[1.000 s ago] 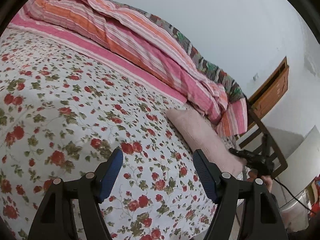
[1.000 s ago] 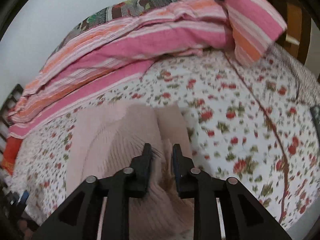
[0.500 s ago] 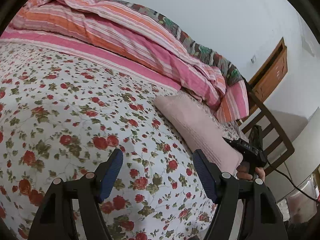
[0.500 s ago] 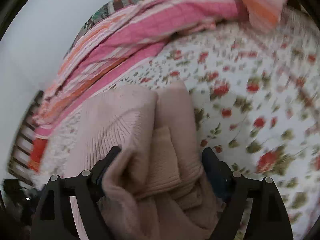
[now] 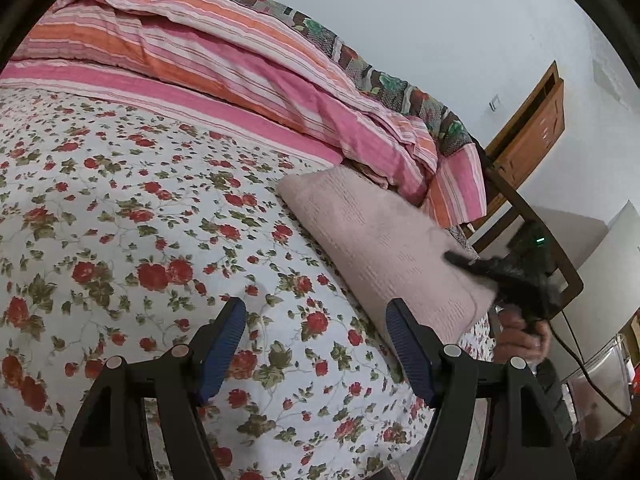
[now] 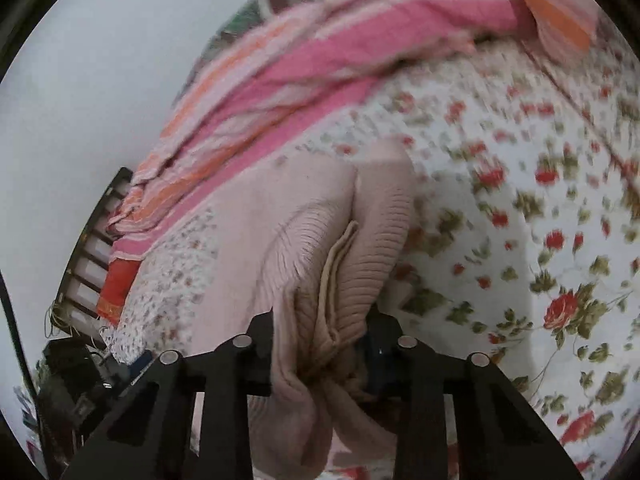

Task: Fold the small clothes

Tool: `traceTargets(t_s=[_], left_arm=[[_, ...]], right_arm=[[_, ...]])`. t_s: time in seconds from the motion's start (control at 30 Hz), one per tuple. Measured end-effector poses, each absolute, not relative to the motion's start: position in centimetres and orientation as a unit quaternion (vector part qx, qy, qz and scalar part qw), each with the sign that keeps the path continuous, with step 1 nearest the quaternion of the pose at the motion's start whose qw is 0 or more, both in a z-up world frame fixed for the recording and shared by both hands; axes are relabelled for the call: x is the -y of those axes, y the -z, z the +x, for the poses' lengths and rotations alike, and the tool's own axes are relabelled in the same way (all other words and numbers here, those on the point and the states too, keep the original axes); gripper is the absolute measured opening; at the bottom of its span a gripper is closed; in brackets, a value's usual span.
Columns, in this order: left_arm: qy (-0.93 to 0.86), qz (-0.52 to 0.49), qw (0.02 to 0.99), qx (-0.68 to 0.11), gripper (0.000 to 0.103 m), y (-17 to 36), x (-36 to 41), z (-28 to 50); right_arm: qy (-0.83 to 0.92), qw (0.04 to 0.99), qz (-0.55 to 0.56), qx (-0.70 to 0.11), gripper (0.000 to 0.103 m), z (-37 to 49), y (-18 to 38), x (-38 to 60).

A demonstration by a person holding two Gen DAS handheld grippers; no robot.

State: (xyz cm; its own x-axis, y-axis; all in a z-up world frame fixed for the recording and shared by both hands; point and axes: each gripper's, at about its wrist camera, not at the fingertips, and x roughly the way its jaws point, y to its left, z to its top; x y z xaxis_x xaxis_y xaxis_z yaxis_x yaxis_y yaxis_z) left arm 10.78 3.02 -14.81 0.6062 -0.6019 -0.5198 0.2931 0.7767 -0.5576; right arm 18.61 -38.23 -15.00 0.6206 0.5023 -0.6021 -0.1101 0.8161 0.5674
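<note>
Right claw (image 6: 320, 328) has just closed, pinching the bunched pink sweater (image 6: 352, 240).

I see a bed spread with a white sheet (image 5: 120, 208) printed with red roses and green leaves. Along its far edge lies a bunched quilt (image 5: 248, 76) striped pink and orange. To the right, near the bed's corner, a pale pink knitted garment (image 5: 380, 240) lies on the sheet, folded, just beside the quilt's end.

Floral bedsheet (image 5: 120, 216); striped quilt (image 5: 240, 76) bunched along wall; wooden chair (image 5: 532, 220) beside bed.
</note>
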Motion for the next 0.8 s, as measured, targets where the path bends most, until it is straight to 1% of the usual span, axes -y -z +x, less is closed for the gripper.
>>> traceTargets(t_s=[0.07, 0.2, 0.43, 0.57, 0.7, 0.8], left_arm=[[0.256, -0.219, 0.870, -0.361, 0.070, 14.9, -3.5, 10.8], [0.256, -0.241, 0.865, -0.357, 0.070, 15.4, -4.7, 10.9], [0.259, -0.266, 0.863, -0.344, 0.070, 15.7, -6.5, 10.9], [0.250, -0.274, 0.865, -0.339, 0.070, 15.5, -7.8, 11.0], [0.239, -0.264, 0.874, -0.332, 0.070, 14.9, -8.8, 11.0], [0.229, -0.243, 0.882, -0.331, 0.070, 14.9, -9.1, 11.1]], right_arm=[[-0.177, 0.878, 0.240, -0.375, 0.030, 18.0, 12.6, 36.6], [-0.167, 0.890, 0.227, -0.359, 0.029, 18.1, 9.4, 33.0], [-0.168, 0.903, 0.194, -0.345, 0.029, 19.1, 5.4, 26.2], [-0.183, 0.900, 0.198, -0.343, 0.028, 20.7, 3.8, 23.0], [-0.222, 0.887, 0.240, -0.328, 0.028, 22.9, 3.2, 20.8], [-0.271, 0.860, 0.315, -0.298, 0.028, 24.0, 5.4, 21.3]])
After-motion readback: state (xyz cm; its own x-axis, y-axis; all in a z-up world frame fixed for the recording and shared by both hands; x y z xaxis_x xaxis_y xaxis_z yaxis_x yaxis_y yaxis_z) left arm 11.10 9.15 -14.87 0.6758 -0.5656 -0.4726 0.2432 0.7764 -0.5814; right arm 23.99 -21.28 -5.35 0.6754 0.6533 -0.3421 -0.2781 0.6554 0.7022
